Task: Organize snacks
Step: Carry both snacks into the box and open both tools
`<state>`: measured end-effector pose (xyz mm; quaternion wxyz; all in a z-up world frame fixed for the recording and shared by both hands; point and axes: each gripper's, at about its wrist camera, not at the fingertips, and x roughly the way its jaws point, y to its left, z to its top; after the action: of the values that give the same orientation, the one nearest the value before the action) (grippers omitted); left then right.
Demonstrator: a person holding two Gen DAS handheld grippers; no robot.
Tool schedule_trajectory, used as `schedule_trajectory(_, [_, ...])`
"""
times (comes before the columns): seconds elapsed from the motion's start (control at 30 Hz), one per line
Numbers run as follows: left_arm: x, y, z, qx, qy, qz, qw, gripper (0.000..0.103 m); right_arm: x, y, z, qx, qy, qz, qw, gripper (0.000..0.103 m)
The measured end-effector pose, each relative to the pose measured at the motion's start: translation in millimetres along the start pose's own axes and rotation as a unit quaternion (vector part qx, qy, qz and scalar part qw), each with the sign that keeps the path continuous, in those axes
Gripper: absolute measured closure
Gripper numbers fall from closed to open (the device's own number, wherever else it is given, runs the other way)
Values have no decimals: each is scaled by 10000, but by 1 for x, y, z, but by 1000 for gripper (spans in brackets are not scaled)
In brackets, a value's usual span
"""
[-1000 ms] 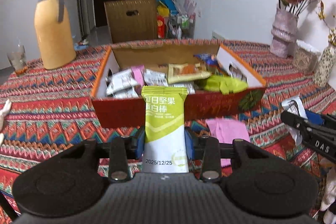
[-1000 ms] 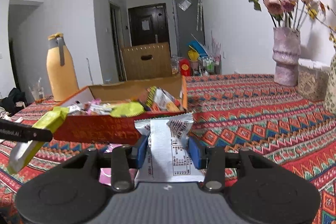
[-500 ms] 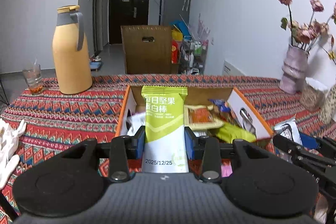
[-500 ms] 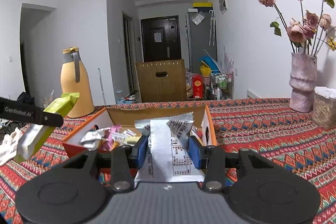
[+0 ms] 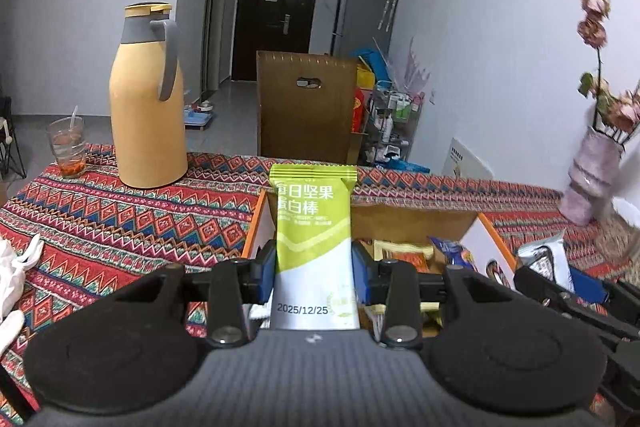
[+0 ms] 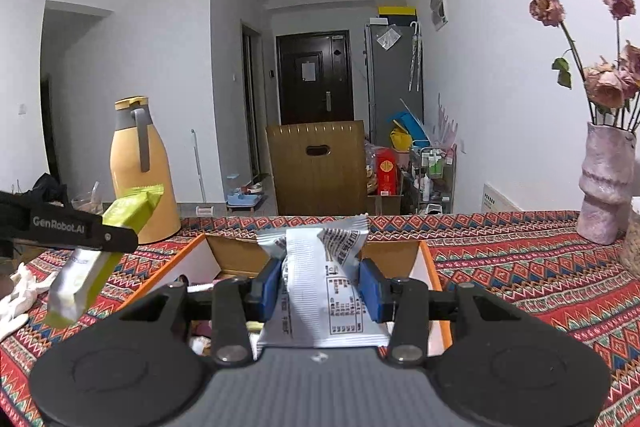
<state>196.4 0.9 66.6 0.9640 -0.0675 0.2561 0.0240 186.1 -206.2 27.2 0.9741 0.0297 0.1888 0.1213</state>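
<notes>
Left claw [image 5: 314,277] pinched a green bar [image 5: 313,247], right claw [image 6: 320,285] pinched a white packet [image 6: 320,287], both above the box [image 6: 436,291] on the bench [image 5: 120,227]. Claws hid most box contents.

Snack box [image 5: 494,239] contents mostly hidden; vase [image 5: 588,183] blurred

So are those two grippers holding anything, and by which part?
Left gripper clamps a green snack bar by its lower half; right gripper pinches a silver-white snack packet mid-body.

Both wrist views face the snack box [image 5: 486,227] closely.
</notes>
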Motion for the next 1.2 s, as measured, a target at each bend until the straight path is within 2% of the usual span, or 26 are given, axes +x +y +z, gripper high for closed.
schedule_trajectory(0.17, [22,2,6,-85,55,7,9999,65,26,5,5,-54,94,-10,9999,62])
schedule_trajectory(0.53, [74,4,-12,-161,320,127,9993,65,71,2,-12,165,133,-85,9997,62])
schedule_trajectory(0.93, [79,10,-21,-161,287,109,9994,62,87,2,-25,128,435,-60,9990,59])
schedule_trajectory(1.0, [76,9,-22,-145,234,142,9995,52,87,2,-25,143,447,-75,9989,58])
schedule_trajectory(1.03, [74,9,-21,-165,196,139,9996,47,86,2,-26,167,454,-67,9988,47])
schedule_trajectory(1.07, [73,10,-21,-193,146,151,9996,36,85,0,-26,212,448,-70,9987,40])
schedule_trajectory(1.1, [71,10,-21,-204,100,185,9996,27,85,-2,-25,247,429,-87,9987,27])
schedule_trajectory(1.13, [69,11,-20,-206,50,225,9995,22,84,-2,-25,274,407,-103,9987,18])
schedule_trajectory(1.2, [65,12,-19,-242,-31,259,9994,3,81,-6,-25,347,363,-110,9987,9])
